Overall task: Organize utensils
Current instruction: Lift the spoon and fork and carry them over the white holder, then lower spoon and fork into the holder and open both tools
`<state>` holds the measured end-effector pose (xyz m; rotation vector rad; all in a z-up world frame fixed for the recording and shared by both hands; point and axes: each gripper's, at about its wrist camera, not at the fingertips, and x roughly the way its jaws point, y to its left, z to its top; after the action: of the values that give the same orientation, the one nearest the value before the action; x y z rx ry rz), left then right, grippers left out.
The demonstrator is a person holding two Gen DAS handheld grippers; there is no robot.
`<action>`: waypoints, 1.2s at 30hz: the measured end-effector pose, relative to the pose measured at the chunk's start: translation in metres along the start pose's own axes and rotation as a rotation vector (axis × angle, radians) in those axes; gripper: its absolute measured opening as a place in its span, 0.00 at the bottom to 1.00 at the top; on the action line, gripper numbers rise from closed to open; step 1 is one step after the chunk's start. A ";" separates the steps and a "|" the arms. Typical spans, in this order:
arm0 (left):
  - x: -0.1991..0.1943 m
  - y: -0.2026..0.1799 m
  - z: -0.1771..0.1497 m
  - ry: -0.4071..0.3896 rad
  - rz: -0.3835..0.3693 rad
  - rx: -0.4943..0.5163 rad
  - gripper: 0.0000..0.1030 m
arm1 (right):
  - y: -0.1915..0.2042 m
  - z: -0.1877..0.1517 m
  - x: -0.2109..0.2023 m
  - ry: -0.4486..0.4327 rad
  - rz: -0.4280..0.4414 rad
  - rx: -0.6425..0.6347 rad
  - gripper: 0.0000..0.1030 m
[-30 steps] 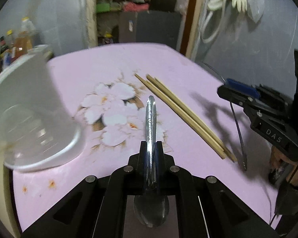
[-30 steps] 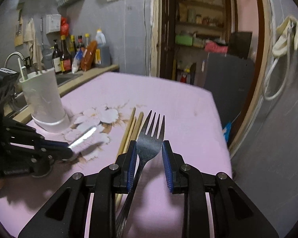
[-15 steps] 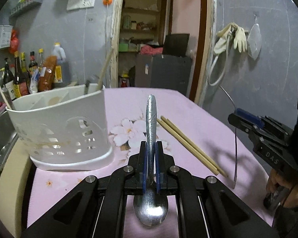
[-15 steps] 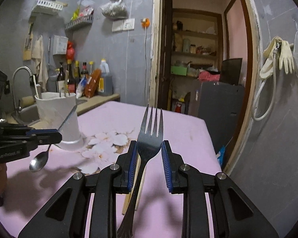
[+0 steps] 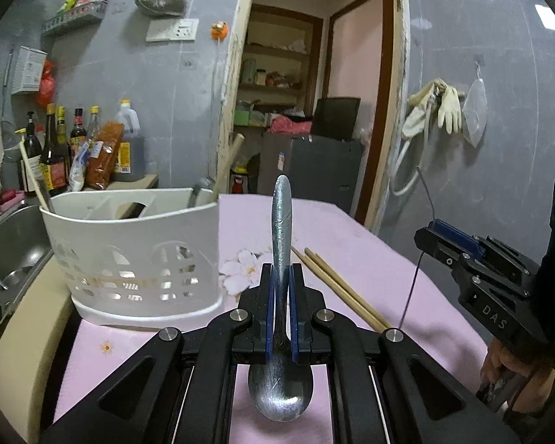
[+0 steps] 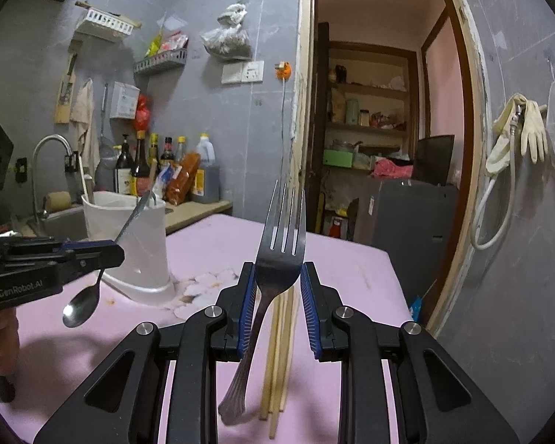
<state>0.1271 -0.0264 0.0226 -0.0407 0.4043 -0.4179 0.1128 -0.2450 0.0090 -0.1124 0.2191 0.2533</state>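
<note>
Left gripper, clamped on a spoon with handle pointing up-frame, sits nearest the white utensil caddy at centre left; right gripper grips a fork, tines up.

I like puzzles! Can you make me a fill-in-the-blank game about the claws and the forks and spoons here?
The left claw is shut on a ____.
The right claw grips a ____ by its head, prongs up.
On the pink tablecloth lie wooden ____.
The utensil holder is ____ in colour.

Missing words: spoon; fork; chopsticks; white.
</note>
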 end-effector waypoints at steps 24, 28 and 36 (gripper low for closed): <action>-0.047 0.091 0.078 -0.206 0.157 -0.118 0.05 | 0.060 0.101 0.016 -0.269 0.219 0.012 0.21; -0.046 0.119 0.096 -0.229 0.188 -0.143 0.05 | 0.075 0.123 0.026 -0.319 0.263 0.013 0.21; -0.016 0.167 0.107 -0.254 0.231 -0.194 0.05 | 0.104 0.142 0.069 -0.354 0.281 0.016 0.21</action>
<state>0.2198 0.1279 0.1069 -0.2315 0.1939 -0.1409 0.1791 -0.1088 0.1227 -0.0191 -0.1169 0.5448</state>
